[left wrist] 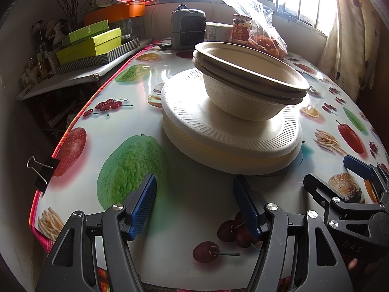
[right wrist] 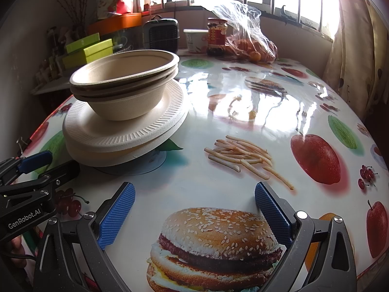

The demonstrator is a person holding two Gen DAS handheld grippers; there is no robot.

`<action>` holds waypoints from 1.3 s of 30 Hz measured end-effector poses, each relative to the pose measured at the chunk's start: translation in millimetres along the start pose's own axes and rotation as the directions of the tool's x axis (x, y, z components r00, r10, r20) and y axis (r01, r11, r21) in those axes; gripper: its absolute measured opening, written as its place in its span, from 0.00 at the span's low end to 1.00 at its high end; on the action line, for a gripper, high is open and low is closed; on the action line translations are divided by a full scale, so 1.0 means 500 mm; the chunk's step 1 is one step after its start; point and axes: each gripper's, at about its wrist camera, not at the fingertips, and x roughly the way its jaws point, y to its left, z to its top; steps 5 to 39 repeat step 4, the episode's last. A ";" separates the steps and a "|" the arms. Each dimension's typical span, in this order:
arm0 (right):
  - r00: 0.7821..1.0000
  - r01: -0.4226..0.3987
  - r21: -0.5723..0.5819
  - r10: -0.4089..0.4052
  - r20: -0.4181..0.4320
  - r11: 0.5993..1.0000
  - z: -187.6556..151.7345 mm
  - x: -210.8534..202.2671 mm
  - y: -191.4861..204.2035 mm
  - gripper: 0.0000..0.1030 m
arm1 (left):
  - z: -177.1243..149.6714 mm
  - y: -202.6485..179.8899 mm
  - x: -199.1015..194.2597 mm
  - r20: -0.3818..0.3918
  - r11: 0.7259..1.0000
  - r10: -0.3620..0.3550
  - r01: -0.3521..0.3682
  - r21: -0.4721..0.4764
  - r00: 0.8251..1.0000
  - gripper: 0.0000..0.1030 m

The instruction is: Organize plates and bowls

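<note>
Nested beige paper bowls (left wrist: 243, 82) (right wrist: 121, 85) sit tilted on a stack of white disposable plates (left wrist: 226, 141) (right wrist: 116, 136) on the fruit-print table (left wrist: 194, 206). My left gripper (left wrist: 194, 192) stands open just short of the plate stack, nothing between its blue pads. It also shows in the right wrist view, the left gripper (right wrist: 48, 163) beside the plates. My right gripper (right wrist: 194, 196) stands open over the printed burger, to the right of the stack and apart from it, with nothing in it. In the left wrist view the right gripper (left wrist: 333, 170) appears at the right edge.
At the far end of the table stand a grey heater (left wrist: 188, 29), a white tub (right wrist: 195, 40), a sauce jar (right wrist: 217, 37) and a plastic bag of oranges (right wrist: 252, 46). Green boxes (left wrist: 90, 46) lie on a shelf at left. A binder clip (left wrist: 41, 170) grips the cloth edge.
</note>
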 end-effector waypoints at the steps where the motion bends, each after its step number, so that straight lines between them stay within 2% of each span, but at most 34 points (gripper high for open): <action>1: 1.000 0.000 0.000 0.000 0.000 1.000 0.000 0.000 0.000 0.97 | 0.000 0.000 0.000 0.000 1.000 0.000 0.000 0.000 1.000 0.64; 39: 1.000 0.001 0.000 -0.001 0.000 1.000 -0.001 0.000 0.000 0.97 | 0.000 0.000 0.000 0.000 1.000 0.000 0.000 0.000 1.000 0.64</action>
